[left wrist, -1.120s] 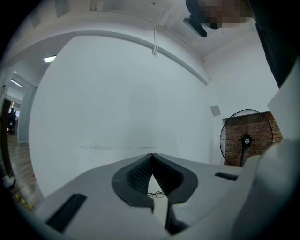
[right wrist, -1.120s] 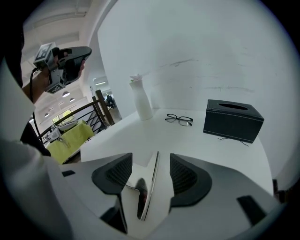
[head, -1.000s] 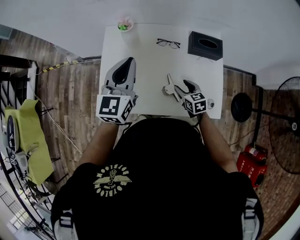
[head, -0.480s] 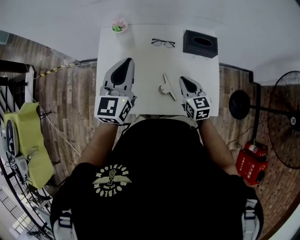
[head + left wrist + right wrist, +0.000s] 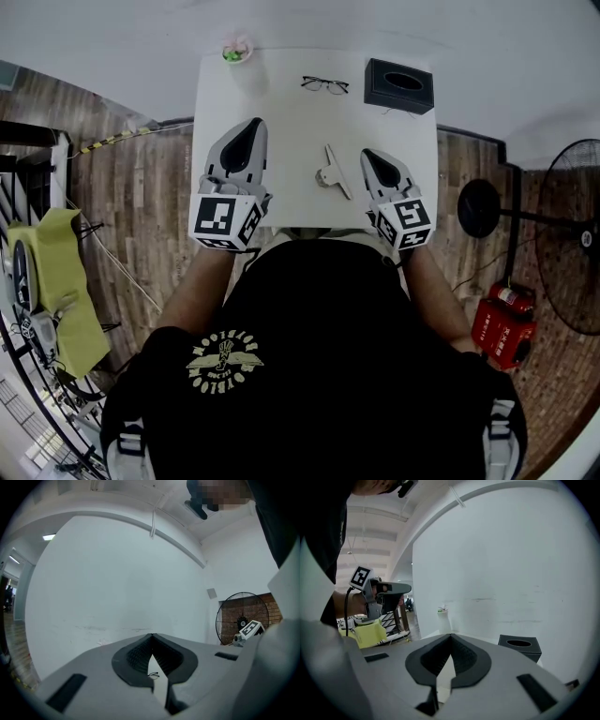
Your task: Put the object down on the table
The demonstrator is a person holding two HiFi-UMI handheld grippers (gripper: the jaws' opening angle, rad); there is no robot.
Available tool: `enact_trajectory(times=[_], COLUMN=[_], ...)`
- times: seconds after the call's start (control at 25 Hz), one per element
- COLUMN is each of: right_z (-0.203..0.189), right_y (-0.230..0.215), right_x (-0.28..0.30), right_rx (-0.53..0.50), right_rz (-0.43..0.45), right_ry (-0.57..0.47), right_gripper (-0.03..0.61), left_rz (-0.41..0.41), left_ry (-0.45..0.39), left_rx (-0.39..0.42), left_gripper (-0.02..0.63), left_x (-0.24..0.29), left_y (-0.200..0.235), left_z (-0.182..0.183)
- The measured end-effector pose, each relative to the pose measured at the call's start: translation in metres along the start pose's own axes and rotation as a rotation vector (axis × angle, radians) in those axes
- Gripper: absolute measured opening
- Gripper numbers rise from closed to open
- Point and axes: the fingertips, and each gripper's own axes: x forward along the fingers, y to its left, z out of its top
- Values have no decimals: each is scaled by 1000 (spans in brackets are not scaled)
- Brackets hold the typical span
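We hold the left gripper [image 5: 253, 127] and the right gripper [image 5: 369, 156] side by side over the surface [image 5: 281, 103], both pointing away from us, fingers clenched on nothing. The object [image 5: 330, 172] lies flat between them, nearer the right.

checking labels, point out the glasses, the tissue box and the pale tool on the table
glasses [image 5: 325, 84]: head view, bridge
tissue box [image 5: 404, 82]: head view, top opening
pale tool [image 5: 335, 173]: head view, long arm

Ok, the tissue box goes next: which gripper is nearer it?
Right. The right gripper sits on the person's side of the tissue box, almost in line; the left gripper is over at the table's left side.
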Motion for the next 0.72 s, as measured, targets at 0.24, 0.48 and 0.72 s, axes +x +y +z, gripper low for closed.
enact_trajectory(times=[0.24,0.48,0.72], right_z=[27,48,67], right_y=[1,4,5], right_x=[-12,-23,-34], right_rx=[-6,-18,-36], right_rz=[-2,5,1], right_ry=[-36,-76,-104], right_gripper=[0,0,0], left_rz=[-4,-2,1], left_ry=[-3,-7,-12], left_rx=[2,2,4], left_gripper=[6,6,6], left_x=[-1,-2,-5], left_y=[-4,-6,-6], left_z=[2,1,5])
